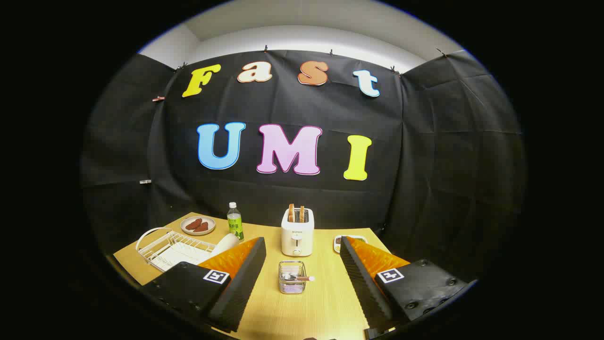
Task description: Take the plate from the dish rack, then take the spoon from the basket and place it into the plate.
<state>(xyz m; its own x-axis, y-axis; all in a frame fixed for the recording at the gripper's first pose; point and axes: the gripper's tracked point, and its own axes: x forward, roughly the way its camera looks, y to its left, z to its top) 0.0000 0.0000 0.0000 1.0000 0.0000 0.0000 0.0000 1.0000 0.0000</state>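
First step pending: hand-held gripper [302, 278] wide open, empty, above table's near edge. Next: swing toward plate [226, 244] in dish rack [163, 248], left edge.

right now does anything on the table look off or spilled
Nothing stands out. The plate leans in the dish rack, the spoon lies in the basket, and the open gripper holds nothing.

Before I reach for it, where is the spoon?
The spoon lies in the basket, between the open gripper's fingers, just before the toaster.
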